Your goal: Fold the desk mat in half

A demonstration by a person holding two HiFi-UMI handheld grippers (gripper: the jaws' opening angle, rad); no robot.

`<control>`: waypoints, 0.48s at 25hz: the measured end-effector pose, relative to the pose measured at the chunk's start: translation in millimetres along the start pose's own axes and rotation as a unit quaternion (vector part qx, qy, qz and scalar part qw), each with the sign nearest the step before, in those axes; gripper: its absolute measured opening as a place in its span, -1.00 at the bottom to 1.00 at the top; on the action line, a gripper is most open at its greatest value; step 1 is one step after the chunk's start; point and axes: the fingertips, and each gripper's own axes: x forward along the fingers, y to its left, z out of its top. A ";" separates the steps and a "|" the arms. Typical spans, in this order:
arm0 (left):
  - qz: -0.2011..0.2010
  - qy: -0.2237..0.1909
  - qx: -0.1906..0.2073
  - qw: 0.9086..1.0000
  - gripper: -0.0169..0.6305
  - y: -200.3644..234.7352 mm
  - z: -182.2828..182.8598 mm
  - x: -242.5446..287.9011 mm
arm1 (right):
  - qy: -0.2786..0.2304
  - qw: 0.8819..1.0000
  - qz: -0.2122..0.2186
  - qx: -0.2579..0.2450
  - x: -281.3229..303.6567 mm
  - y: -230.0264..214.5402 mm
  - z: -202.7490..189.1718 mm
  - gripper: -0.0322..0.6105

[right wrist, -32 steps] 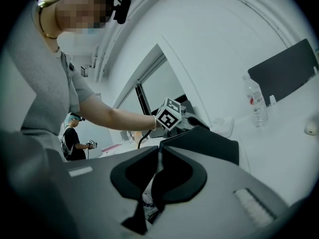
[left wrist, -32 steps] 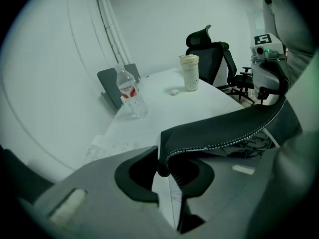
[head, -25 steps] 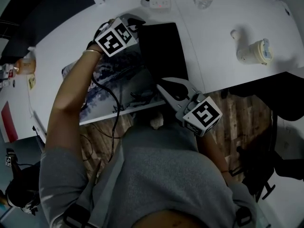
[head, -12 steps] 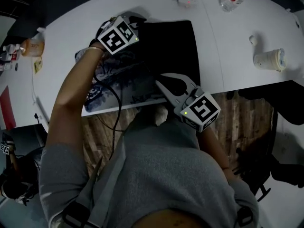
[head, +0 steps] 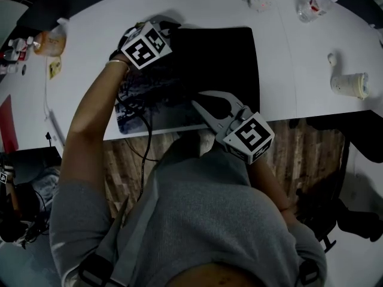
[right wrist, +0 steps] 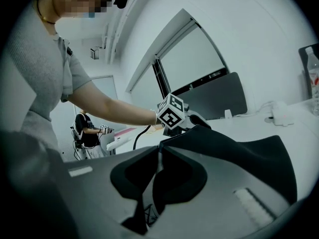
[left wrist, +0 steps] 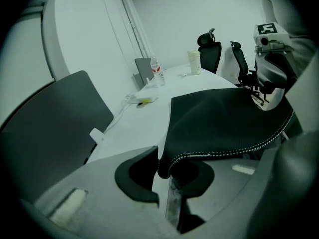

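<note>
- Left gripper (left wrist: pixel 167 176): jaws clamped on a stitched corner of the desk mat (head: pixel 215 64). The mat's black underside spreads ahead and to its right.
- Right gripper (right wrist: pixel 157 156): jaws pinched on the mat's edge, at the near edge of the table (head: pixel 299 70). The mat rises ahead of it toward the left gripper.
- Mat's printed face: flat on the table, beneath the left gripper's arm.
- Open room: bare white table right of both grippers. The cup (head: pixel 350 85) and bottle (head: pixel 311 5) stand well apart from them.

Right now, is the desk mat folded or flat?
Partly folded: the desk mat, pinched by left gripper and right gripper, shows black underside over printed face.
</note>
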 end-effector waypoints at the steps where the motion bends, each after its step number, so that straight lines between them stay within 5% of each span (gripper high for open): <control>1: 0.001 0.001 -0.001 1.000 -0.76 0.4 -6.1 -3.6 | 0.002 1.000 0.003 0.000 4.7 2.9 -0.3 -0.81; 12: 0.020 0.014 -0.019 1.000 -0.77 4.2 -75.8 -42.8 | 0.016 0.999 0.048 -0.008 61.1 45.1 -5.1 -0.81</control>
